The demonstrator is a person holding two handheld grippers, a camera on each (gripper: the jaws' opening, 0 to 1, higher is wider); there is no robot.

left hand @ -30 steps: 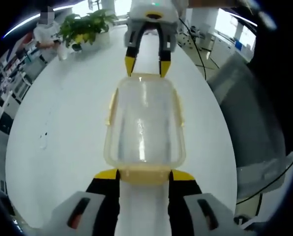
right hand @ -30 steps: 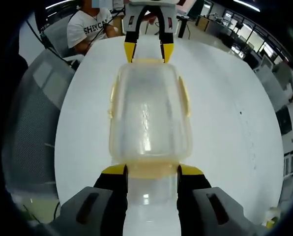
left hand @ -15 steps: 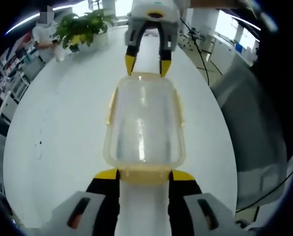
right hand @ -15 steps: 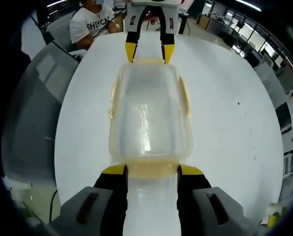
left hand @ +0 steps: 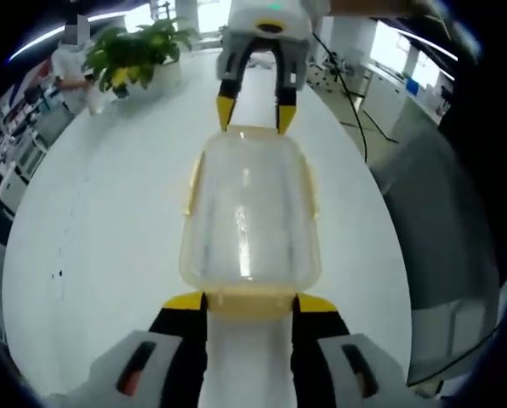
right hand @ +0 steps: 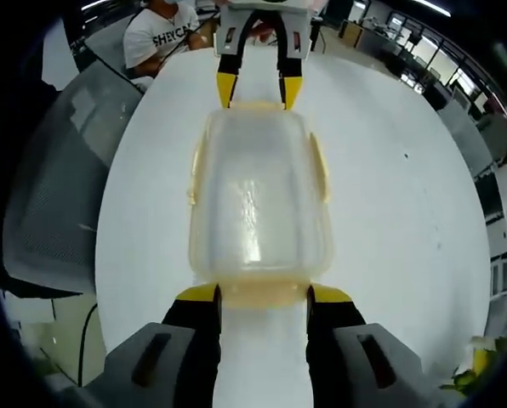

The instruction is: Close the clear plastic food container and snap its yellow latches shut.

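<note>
Likely an open office: long white table (left hand: pixel 109 221), desks (right hand: pixel 458 85), potted plant (left hand: pixel 130 55).

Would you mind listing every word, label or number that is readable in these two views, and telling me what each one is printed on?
"SHENCA": roughly how the black print reads on the white T-shirt of the person seated behind the table in the right gripper view; the last letters are cut off and uncertain.
Clear plastic food container: no readable text or label.
Left gripper and right gripper: no readable markings.
</note>
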